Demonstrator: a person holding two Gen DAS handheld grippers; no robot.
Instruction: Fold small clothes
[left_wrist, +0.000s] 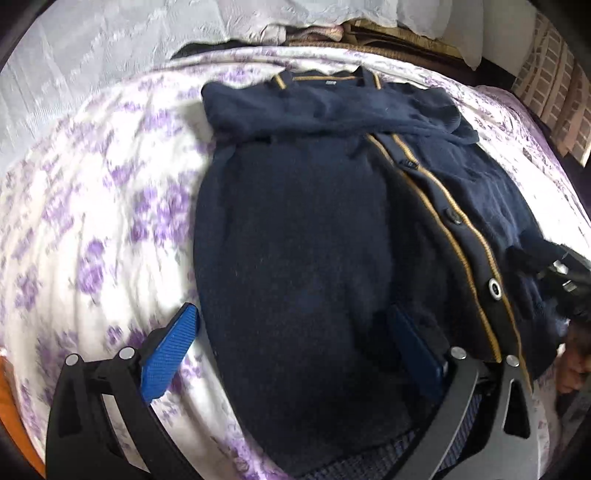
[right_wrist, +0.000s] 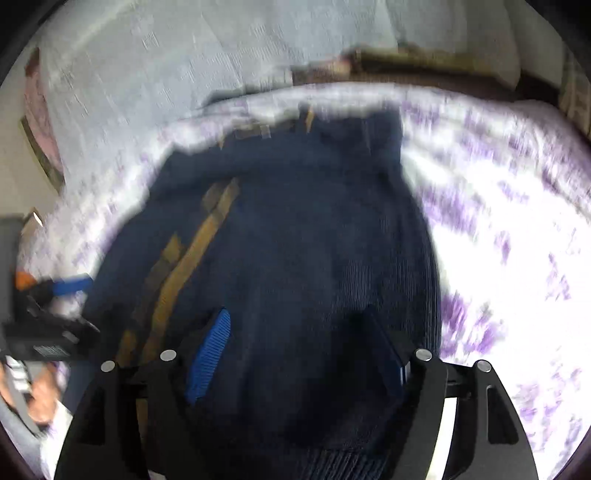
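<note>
Left wrist view: a navy cardigan (left_wrist: 295, 240) with mustard trim and dark buttons lay flat on a white bedspread (left_wrist: 92, 221) printed with purple flowers, its collar toward the far edge and one sleeve folded across the chest. The left gripper (left_wrist: 291, 354) stood with its blue-padded jaws spread wide, one pad over bare bedspread, the other over the knit, nothing pinched between them. At the right edge the right gripper (left_wrist: 565, 280) showed as a dark shape beside the cardigan's hem corner.

Right wrist view, blurred: the same cardigan (right_wrist: 295, 258) filled the middle, bedspread (right_wrist: 517, 258) bright to the right. The right gripper (right_wrist: 306, 354) hung over the knit with its jaws parted and no cloth caught between them. The left gripper (right_wrist: 70, 286) and a hand (right_wrist: 40, 398) appeared at the left edge.
</note>
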